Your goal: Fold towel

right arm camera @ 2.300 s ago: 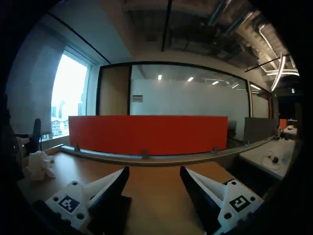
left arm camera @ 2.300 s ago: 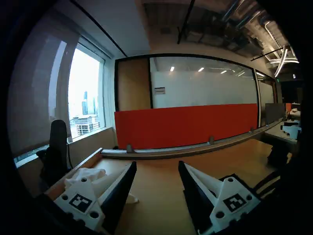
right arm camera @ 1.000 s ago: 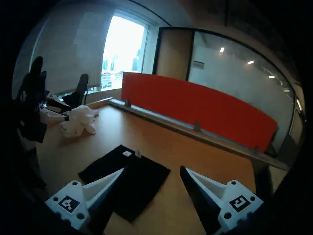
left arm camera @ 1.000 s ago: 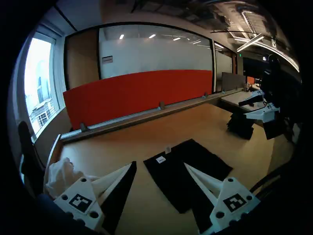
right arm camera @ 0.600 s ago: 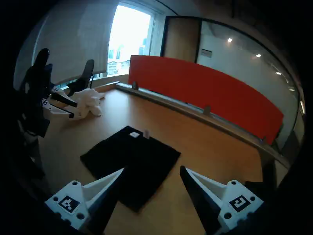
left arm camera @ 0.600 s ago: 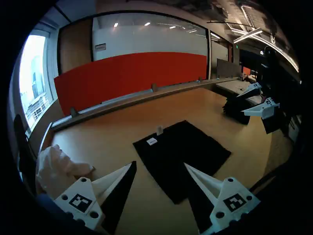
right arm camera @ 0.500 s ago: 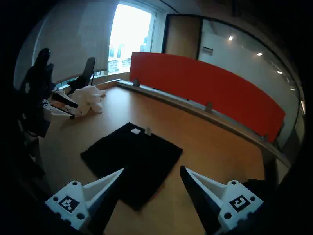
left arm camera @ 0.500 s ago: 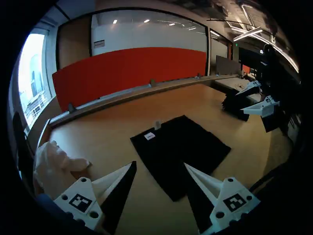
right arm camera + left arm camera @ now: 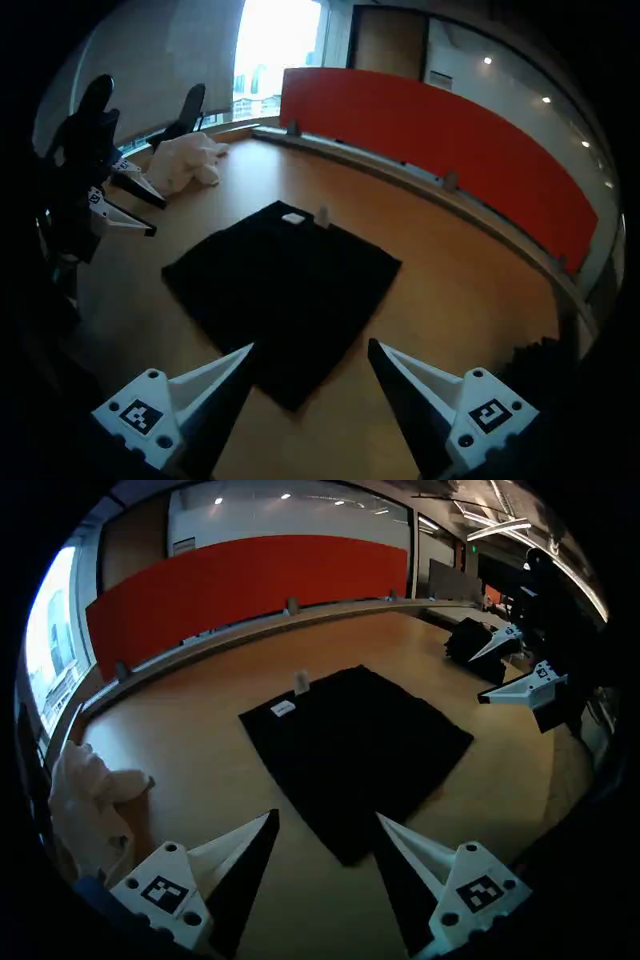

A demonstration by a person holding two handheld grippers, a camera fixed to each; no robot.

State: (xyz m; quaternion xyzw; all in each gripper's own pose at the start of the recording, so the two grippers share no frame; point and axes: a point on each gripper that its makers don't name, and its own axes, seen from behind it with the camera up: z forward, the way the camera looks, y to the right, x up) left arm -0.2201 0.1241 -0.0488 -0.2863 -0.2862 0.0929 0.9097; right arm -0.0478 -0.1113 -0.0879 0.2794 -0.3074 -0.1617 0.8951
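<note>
A black towel [image 9: 356, 744] lies spread flat on the wooden table [image 9: 192, 744], with two small white tags at its far edge. In the left gripper view my left gripper [image 9: 324, 832] hovers open over the towel's near corner, holding nothing. The right gripper [image 9: 478, 678] shows at the far right, open, past the towel's right corner. In the right gripper view the towel [image 9: 280, 288] lies ahead of my open right gripper [image 9: 312, 360], whose fingers frame its near corner. The left gripper [image 9: 158, 220] hangs open at the left, beside the towel's left corner.
A crumpled white cloth [image 9: 84, 808] [image 9: 186, 160] lies near the table's window end. A dark pile [image 9: 472, 640] sits at the other end. A red divider panel [image 9: 248, 576] runs along the far edge. Office chairs [image 9: 188, 108] stand by the window.
Both grippers have tipped down from the room toward the table and come closer to the towel, which now looks larger. Both stay open.
</note>
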